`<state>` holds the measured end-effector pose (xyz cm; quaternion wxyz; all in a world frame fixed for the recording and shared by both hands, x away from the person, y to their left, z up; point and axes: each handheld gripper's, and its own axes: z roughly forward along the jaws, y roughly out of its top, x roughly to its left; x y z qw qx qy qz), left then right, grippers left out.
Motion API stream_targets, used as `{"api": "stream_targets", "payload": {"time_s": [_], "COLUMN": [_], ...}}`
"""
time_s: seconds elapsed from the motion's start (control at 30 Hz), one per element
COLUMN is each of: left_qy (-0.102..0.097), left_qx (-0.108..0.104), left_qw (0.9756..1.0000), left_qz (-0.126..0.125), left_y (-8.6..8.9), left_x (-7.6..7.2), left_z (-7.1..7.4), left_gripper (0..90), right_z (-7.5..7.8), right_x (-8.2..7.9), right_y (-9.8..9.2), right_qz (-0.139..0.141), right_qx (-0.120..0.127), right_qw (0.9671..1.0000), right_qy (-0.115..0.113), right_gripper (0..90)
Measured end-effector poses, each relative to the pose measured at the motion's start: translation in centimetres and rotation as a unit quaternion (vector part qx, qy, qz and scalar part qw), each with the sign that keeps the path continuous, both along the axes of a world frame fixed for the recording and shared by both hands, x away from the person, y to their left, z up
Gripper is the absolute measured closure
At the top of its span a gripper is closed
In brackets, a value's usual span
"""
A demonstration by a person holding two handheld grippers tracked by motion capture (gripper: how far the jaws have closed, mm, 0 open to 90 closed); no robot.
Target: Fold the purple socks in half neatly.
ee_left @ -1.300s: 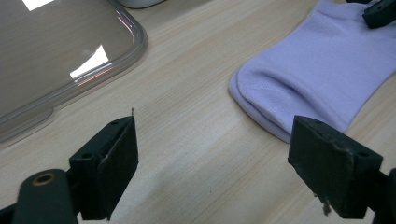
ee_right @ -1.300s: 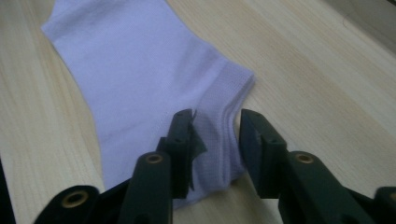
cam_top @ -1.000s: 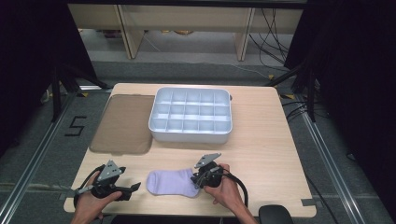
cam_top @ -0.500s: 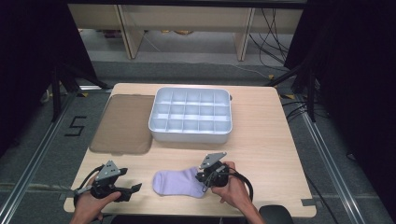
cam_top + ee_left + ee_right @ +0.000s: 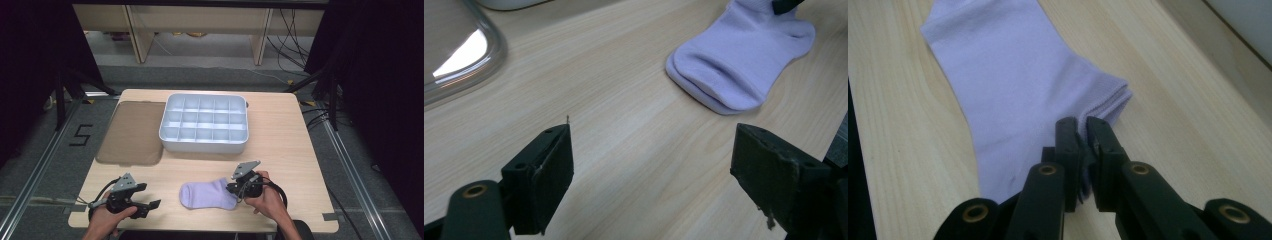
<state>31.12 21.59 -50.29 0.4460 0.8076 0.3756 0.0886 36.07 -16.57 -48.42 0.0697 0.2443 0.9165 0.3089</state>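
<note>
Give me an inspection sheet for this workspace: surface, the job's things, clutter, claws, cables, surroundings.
Surface: light wooden table, no spills seen.
Job's things: lilac sock lying flat near the front edge, its cuff end pinched by the right claw.
Clutter: white compartment tray mid-table, its cells look empty; brown mat at the tray's left side.
Claws: right claw shut on the sock's cuff; left claw open above bare table, apart from the sock.
Cables: black cable loops behind the right claw; more cables on the floor beyond the table.
Surroundings: grey floor with a "5" marking, dark curtains at both sides, wooden furniture legs behind.
</note>
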Motion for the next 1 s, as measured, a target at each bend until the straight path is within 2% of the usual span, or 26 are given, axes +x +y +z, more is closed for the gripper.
{"api": "stream_targets", "payload": {"time_s": [0.1, 0.13, 0.17, 0.2, 0.23, 0.27, 0.3, 0.37, 0.4, 0.43, 0.53, 0.6, 0.63, 0.67, 0.77, 0.8, 0.87, 0.9, 0.93, 0.97, 1.0], "left_qy": [0.007, 0.009, 0.01, 0.009, 0.015, 0.016, 0.013, 0.012, 0.013, 0.011, 0.011, 0.022, 0.022, 0.018, 0.008, 0.01, 0.002, 0.003, 0.005, 0.003, 0.0], "left_qx": [0.02, 0.014, 0.018, 0.012, 0.019, 0.007, 0.01, 0.006, 0.009, 0.01, 0.026, 0.019, 0.016, 0.017, 0.042, 0.046, 0.067, 0.07, 0.061, 0.069, 0.078], "left_qw": [0.9997, 0.9998, 0.9997, 0.9998, 0.9993, 0.9994, 0.9992, 0.999, 0.9987, 0.9985, 0.9975, 0.9976, 0.9971, 0.9974, 0.9961, 0.996, 0.9941, 0.9933, 0.9943, 0.9939, 0.9933], "left_qz": [-0.011, -0.008, -0.013, -0.016, -0.029, -0.028, -0.037, -0.043, -0.049, -0.054, -0.065, -0.062, -0.071, -0.067, -0.078, -0.076, -0.085, -0.092, -0.087, -0.087, -0.085], "left_y": [-1.0, -1.4, -1.6, -2.1, -2.3, -2.9, -3.2, -4.1, -4.5, -4.9, -5.9, -6.3, -6.6, -7.0, -7.7, -7.9, -8.2, -8.2, -8.4, -8.5, -8.6], "left_x": [0.4, 0.5, 0.6, 0.8, 1.0, 1.1, 1.3, 1.6, 1.8, 2.0, 2.4, 2.6, 2.7, 2.8, 3.2, 3.2, 3.7, 3.9, 4.1, 4.2, 4.4], "left_z": [-0.3, -0.4, -0.5, -0.5, -0.4, -0.4, -0.3, -0.2, -0.1, -0.1, -0.4, -0.5, -0.4, -0.5, -0.6, -0.6, -0.6, -0.5, -0.5, -0.4, -0.4], "left_gripper": [16.9, 17.1, 17.3, 18.2, 20.8, 24.0, 25.5, 29.2, 31.4, 32.7, 37.9, 40.1, 42.3, 42.8, 44.7, 45.5, 48.3, 50.6, 50.8, 51.4, 52.5], "right_z": [-0.3, -0.5, -0.4, -0.5, -0.6, -0.6, -0.5, -0.7, -0.7, -0.6, -0.6, -0.5, -0.5, -0.5, -0.6, -0.6, -0.7, -0.7, -0.7, -0.7, -0.7], "right_x": [0.3, 0.4, 0.5, 0.5, 0.6, 0.6, 0.7, 0.7, 0.8, 0.6, 0.6, 0.6, 0.6, 0.5, 0.6, 0.6, 0.7, 0.7, 0.3, 0.4, 0.5], "right_y": [-0.4, -0.5, -0.6, -0.7, -0.7, -0.7, -0.7, -0.7, -0.7, -0.8, -0.8, -0.9, -1.0, -1.0, -1.0, -1.0, -1.0, -1.0, -0.9, -1.0, -1.0], "right_qz": [-0.002, -0.01, -0.003, -0.005, -0.007, -0.004, 0.008, 0.004, 0.001, -0.008, -0.006, -0.01, -0.009, -0.016, -0.016, -0.017, -0.009, -0.011, -0.043, -0.04, -0.034], "right_qx": [-0.009, -0.007, -0.007, -0.006, -0.002, 0.0, -0.001, 0.003, 0.0, -0.002, 0.003, -0.003, -0.001, -0.003, -0.001, -0.001, 0.001, 0.0, 0.004, 0.002, -0.002], "right_qw": [0.9999, 0.9999, 0.9999, 0.9999, 0.9999, 1.0, 0.9999, 1.0, 1.0, 0.9999, 0.9999, 0.9999, 0.9998, 0.9997, 0.9997, 0.9997, 0.9998, 0.9998, 0.9986, 0.999, 0.9991], "right_qy": [0.011, 0.009, 0.011, 0.015, 0.007, 0.008, 0.009, 0.008, 0.005, 0.01, 0.013, 0.012, 0.016, 0.017, 0.017, 0.018, 0.016, 0.014, 0.031, 0.021, 0.025], "right_gripper": [84.5, 84.4, 84.3, 84.2, 84.0, 83.8, 83.6, 83.1, 83.1, 83.1, 83.1, 83.1, 83.1, 83.1, 82.1, 81.4, 79.7, 76.4, 74.4, 73.1, 71.2]}}
